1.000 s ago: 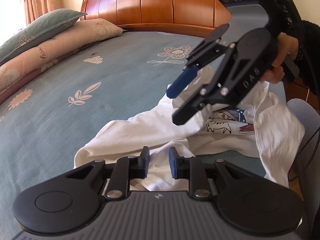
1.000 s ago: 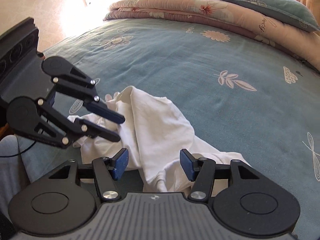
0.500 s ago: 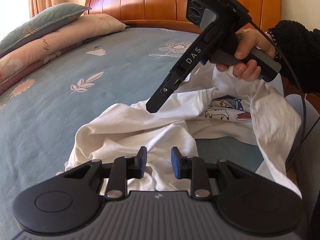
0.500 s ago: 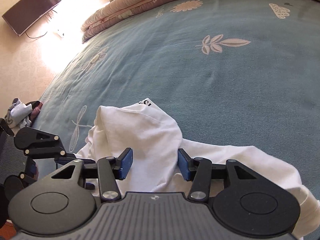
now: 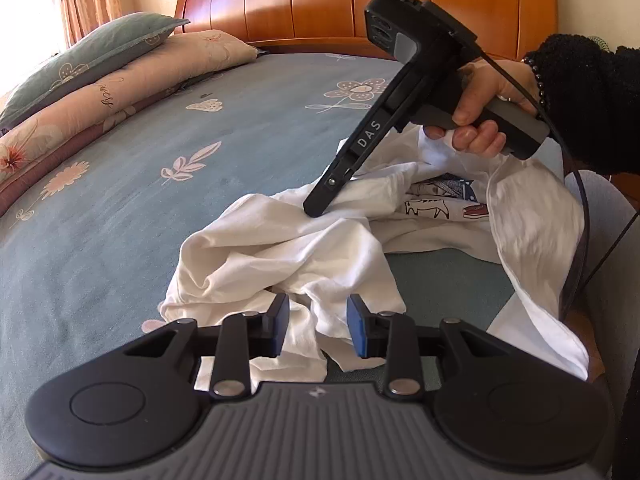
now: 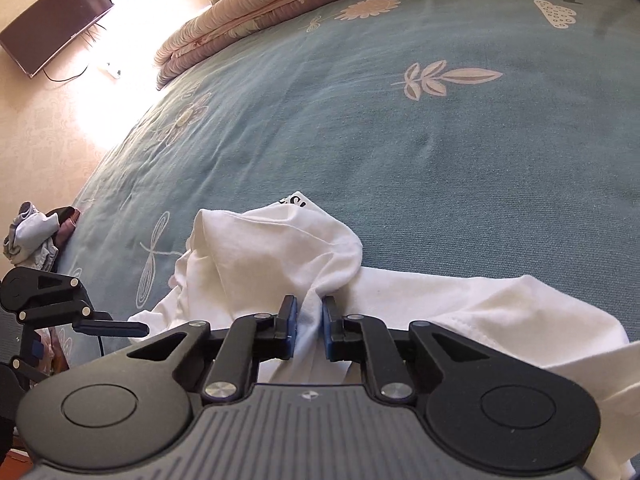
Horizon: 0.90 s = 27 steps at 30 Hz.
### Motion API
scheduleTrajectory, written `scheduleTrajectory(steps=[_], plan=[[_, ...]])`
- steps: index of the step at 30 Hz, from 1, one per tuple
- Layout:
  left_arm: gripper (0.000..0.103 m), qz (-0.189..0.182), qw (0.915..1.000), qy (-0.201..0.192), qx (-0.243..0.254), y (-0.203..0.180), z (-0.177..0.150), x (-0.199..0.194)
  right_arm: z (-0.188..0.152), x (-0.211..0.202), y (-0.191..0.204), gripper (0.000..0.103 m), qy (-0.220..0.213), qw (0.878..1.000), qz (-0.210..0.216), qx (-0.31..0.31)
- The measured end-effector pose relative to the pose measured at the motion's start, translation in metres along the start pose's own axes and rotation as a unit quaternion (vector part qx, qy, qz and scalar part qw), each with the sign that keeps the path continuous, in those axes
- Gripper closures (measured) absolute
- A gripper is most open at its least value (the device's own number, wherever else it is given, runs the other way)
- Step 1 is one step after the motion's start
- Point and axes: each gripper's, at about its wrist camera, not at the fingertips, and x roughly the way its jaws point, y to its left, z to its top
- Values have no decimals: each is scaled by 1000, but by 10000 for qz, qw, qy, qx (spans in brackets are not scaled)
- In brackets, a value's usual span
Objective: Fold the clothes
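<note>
Here the layout runs from left to right. At far left in the left wrist view, a grey-green pillow (image 5: 92, 46) lies on a folded pink quilt (image 5: 120, 92) along the edge of the bed. The blue-green bedspread (image 5: 120, 208) with its pale flower and leaf print covers the mattress, and a wooden headboard (image 5: 360, 4) stands behind it.

The left gripper (image 5: 316, 326) sits low at the near edge of the white T-shirt (image 5: 288, 248). Its fingers are spread, with crumpled cloth lying in the gap between the blue pads (image 5: 280, 322); the pads do not press on it.

The T-shirt lies bunched on the bedspread near the bed's edge. Its printed front faces up toward the right, and one part hangs over the side of the bed.

Further right, the right gripper (image 5: 316, 210) points down at an angle with its tip in the cloth. A hand (image 5: 484, 108) in a black sleeve (image 5: 588, 96) grips its handle. In the right wrist view, the right gripper (image 6: 309, 326) has its fingers closed to a narrow gap, pinching a gathered ridge of the white T-shirt (image 6: 280, 256) between the blue pads (image 6: 292, 324). In that view the left gripper (image 6: 116, 326) shows at the left edge, and a dark screen (image 6: 56, 28) is on the floor beyond the bed
</note>
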Motion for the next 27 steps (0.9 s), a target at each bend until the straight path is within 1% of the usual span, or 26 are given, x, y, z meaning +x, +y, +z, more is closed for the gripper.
scheduleTrajectory(steps=[2, 5, 7, 11, 16, 18, 19, 20, 23, 25, 27], plan=[[71, 56, 10000, 1, 17, -1, 0, -4, -3, -9, 14, 95, -101, 9997, -49, -223], [70, 126, 9999, -6, 64, -2, 1, -11, -10, -27, 43, 96, -209, 9972, 30, -715], [70, 162, 9998, -10, 123, -5, 2, -18, -19, -30, 57, 96, -110, 9950, 41, -988], [61, 172, 9993, 6, 329, -15, 1, -31, -39, -34, 85, 96, 125, 9884, 52, -1513], [60, 163, 9981, 164, 576, -32, -7, -42, -65, -39, 119, 94, 417, 9754, 66, -2162], [58, 203, 9971, 221, 697, -40, -9, -42, -75, -42, 133, 84, 534, 9688, 71, -2419], [57, 244, 9961, 241, 808, -45, -9, -42, -80, -43, 139, 81, 592, 9652, 74, -2547], [56, 287, 9947, 259, 950, -50, -9, -42, -81, -47, 138, 78, 559, 9669, 52, -2489], [56, 415, 9870, 236, 1537, -69, -5, -40, -75, -71, 126, 75, 230, 9771, 98, -2114], [56, 511, 9790, 187, 1966, -83, 0, -37, -71, -92, 119, 73, -63, 9805, -58, -1961], [56, 565, 9693, 122, 2390, -96, 9, -31, -66, -107, 109, 69, -233, 9821, -395, -1824]])
